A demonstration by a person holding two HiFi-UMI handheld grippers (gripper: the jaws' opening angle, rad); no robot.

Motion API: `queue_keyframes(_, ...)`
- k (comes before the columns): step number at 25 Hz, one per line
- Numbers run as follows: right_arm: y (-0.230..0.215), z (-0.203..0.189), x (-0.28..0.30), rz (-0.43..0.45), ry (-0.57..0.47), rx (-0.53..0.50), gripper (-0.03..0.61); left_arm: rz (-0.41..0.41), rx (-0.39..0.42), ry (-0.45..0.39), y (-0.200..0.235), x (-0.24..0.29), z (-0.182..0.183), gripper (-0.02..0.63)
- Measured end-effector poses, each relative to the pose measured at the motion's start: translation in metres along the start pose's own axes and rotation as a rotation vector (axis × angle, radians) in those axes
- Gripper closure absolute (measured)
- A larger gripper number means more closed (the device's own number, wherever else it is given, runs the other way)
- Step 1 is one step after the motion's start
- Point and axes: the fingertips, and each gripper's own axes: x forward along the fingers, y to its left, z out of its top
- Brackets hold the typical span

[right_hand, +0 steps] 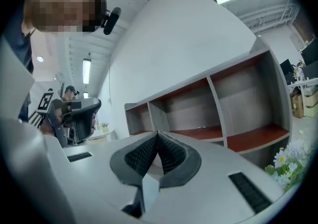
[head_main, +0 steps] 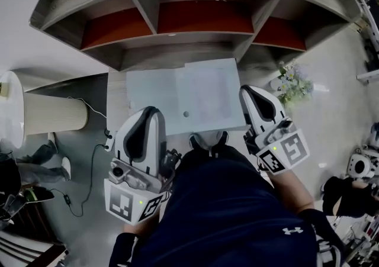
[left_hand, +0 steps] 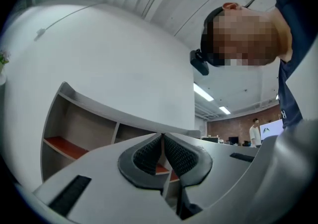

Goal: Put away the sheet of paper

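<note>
Seen from above by a head-mounted camera, a person in dark blue clothing stands at a small white table [head_main: 148, 91] and holds a grey two-jaw gripper in each hand. The sheet of paper [head_main: 210, 97] lies flat on the right half of the table, and its far edge is close to a grey wooden shelf unit [head_main: 177, 55] standing just behind the table. The shelf unit has three open compartments with red-orange floors. The left gripper [head_main: 151, 111] is at the table's near left corner and points towards the shelf, apart from the sheet. In the left gripper view its ribbed black pads [left_hand: 146, 156] meet at the tips with nothing between them, so it is clenched and empty. The right gripper [head_main: 247, 90] is just beside the sheet's right edge, though whether they touch cannot be made out. In the right gripper view its pads [right_hand: 141, 156] also meet at the tips. A pale strip shows in the gap lower down, but it cannot be identified. The person's shoes [head_main: 207, 140] show at the table's near edge. A bunch of small white flowers [head_main: 293, 85] is to the right of the table, and a beige cylinder [head_main: 53, 115] is well apart to the left.
</note>
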Motion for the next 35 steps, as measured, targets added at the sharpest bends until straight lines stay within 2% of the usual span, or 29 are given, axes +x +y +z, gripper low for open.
queue_keyframes(6, 0.005, 0.010, -0.002, -0.006, -0.042, -0.054, 0.572, 0.017, -0.007, 0.047, 0.003, 0.007, -0.026, 0.582)
queue_keyframes(14, -0.007, 0.004, -0.002, -0.030, -0.035, -0.048, 0.572, 0.059, 0.008, 0.079, 0.020, 0.014, -0.042, 0.583)
queue_keyframes(19, -0.008, 0.000, -0.003, -0.027, -0.032, -0.044, 0.572, 0.073, -0.022, 0.092, 0.024, 0.012, -0.053, 0.583)
queue_keyframes(35, 0.000, 0.004, -0.008, -0.026, -0.033, -0.067, 0.572, 0.068, -0.022, 0.126, 0.025, 0.011, -0.059, 0.583)
